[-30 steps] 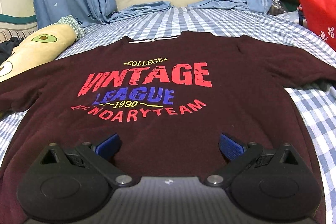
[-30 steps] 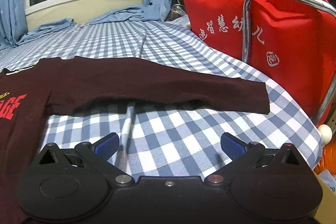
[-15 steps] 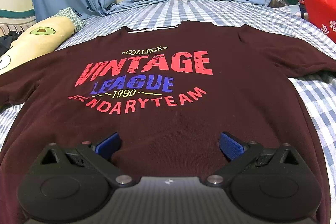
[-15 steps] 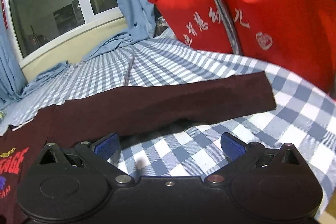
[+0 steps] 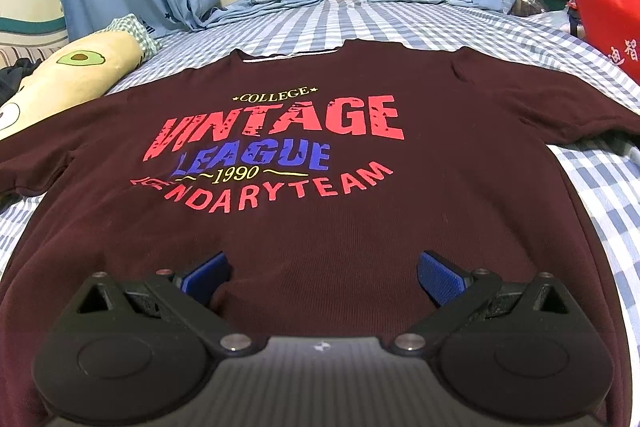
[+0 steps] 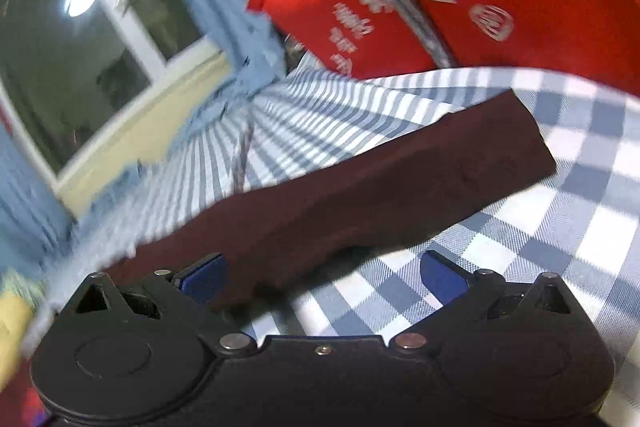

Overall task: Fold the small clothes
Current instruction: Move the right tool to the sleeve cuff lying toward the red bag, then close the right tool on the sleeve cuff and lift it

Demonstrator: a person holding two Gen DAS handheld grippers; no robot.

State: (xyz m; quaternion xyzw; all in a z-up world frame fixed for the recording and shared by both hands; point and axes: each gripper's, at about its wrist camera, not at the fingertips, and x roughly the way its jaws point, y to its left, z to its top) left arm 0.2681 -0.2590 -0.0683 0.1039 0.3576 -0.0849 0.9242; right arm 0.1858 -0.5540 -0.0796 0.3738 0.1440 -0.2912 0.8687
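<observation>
Right gripper (image 6: 322, 277) nearer sleeve (image 6: 380, 183)

Each claw, the left claw (image 5: 322, 277) and the right claw (image 6: 322, 277), is built of matte black plastic: two round, disc-shaped housings with a shallow circular recess sit at the near corners, and angled black link arms with triangular cut-outs run from them toward the far side. Silver round-head screws mark the pivots, and each finger ends in a blue ribbed pad (image 5: 438, 281). The left body between the discs is finely ribbed grey with a small pale star-like mark, the right body plain black with one small screw.
</observation>
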